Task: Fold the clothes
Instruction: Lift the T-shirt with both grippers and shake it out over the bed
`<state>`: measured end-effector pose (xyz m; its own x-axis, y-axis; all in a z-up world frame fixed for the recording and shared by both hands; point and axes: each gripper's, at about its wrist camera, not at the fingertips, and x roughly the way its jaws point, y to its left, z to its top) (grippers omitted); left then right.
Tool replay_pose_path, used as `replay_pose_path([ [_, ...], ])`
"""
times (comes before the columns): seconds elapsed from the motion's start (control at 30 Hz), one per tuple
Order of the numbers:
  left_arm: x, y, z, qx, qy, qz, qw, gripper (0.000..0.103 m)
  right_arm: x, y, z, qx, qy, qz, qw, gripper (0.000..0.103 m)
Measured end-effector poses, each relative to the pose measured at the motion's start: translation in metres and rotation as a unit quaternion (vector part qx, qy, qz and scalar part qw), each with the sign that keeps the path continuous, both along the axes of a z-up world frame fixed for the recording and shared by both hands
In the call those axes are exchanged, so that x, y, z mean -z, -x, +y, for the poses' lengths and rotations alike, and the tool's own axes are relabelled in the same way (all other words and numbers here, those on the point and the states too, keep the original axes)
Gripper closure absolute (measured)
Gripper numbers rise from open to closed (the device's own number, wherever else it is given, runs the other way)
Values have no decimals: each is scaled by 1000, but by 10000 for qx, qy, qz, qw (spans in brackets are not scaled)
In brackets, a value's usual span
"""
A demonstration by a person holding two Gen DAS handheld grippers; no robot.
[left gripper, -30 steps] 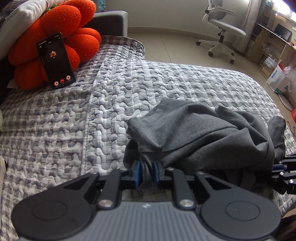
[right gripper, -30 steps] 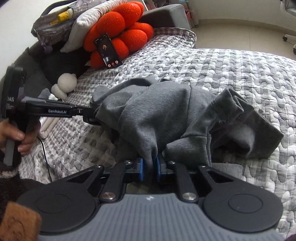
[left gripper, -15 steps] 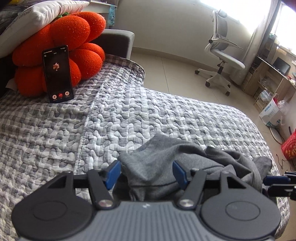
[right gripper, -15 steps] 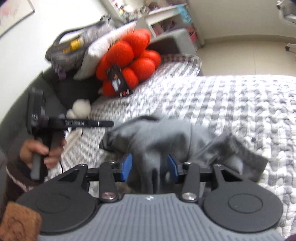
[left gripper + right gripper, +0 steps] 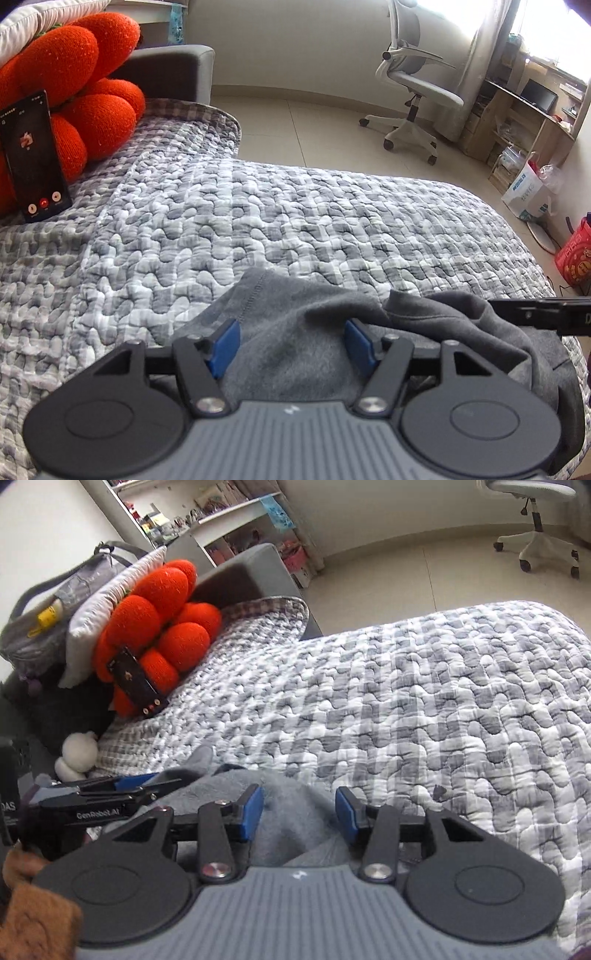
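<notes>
On the near edge of the quilted bed (image 5: 332, 221), seen from the left wrist camera, the grey garment (image 5: 295, 332) lay in a loose heap, with one stitched hem turned up toward the middle of the bed and rumpled ridges running to the right. The left gripper (image 5: 291, 343) stood released, its blue pads spread wide on both sides of a hump of the cloth and not pinching it. At the right border of this view the dark finger of the other tool reached over the garment. A phone (image 5: 33, 162) leaned against an orange cushion (image 5: 85, 92) far from the cloth. From the right wrist camera, the same garment (image 5: 295, 812) lay bunched just under the right gripper (image 5: 299, 818), which was also released, with its pads apart around a fold. The left gripper (image 5: 136, 786) showed at the left side, low over the cloth, with its fingers apart. As I judge it, the folding was not finished: no flat rectangle and no neat edges were visible, only a crumpled pile. Spreading and smoothing the garment seemed still needed before clean folds could be made.
</notes>
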<state>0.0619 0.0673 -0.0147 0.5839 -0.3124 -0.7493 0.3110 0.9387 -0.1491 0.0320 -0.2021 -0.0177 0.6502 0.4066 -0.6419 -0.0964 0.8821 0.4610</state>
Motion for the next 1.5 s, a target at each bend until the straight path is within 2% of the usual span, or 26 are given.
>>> replay_pose_path([
  [0.03,3,-2,1,11,14,77,10000,43,5,-2,0,-57,68,91,9999,54],
  [0.17,8,-3,0,68,79,186,9998,71,21,-2,15,-366,484,71,9981,53],
  [0.2,8,-2,-1,32,70,182,9998,75,19,-2,20,-446,701,2,9965,58],
  [0.23,8,-2,-1,-16,50,173,9998,78,19,-1,23,-477,743,-32,9961,73],
  [0.33,6,-1,0,-168,84,113,9998,88,17,3,30,-427,908,-171,9948,96],
  [0.47,-2,3,3,-337,222,-60,9992,96,8,12,31,-161,1299,-504,9901,99],
  [0.7,-23,16,11,-888,343,-715,9929,98,-16,28,13,559,1686,-1121,9777,100],
  [0.8,-32,20,18,-1194,173,-981,9878,98,-20,32,4,789,1866,-1165,9723,100],
  [0.97,-46,31,36,-1552,-276,-1118,9811,98,-25,39,-13,1170,2162,-1237,9614,100],
  [1.07,-54,40,49,-1489,-320,-1026,9830,98,-28,43,-22,1398,2337,-1279,9537,100],
  [1.17,-57,48,59,-1397,-430,-837,9857,98,-30,52,-27,1377,2410,-1235,9527,100],
  [1.4,-39,61,75,-1169,-1051,-208,9874,98,-29,83,-36,1126,2579,-1024,9541,100],
  [1.5,-27,63,75,-936,-1303,106,9870,98,-22,92,-40,971,2456,-798,9612,100],
])
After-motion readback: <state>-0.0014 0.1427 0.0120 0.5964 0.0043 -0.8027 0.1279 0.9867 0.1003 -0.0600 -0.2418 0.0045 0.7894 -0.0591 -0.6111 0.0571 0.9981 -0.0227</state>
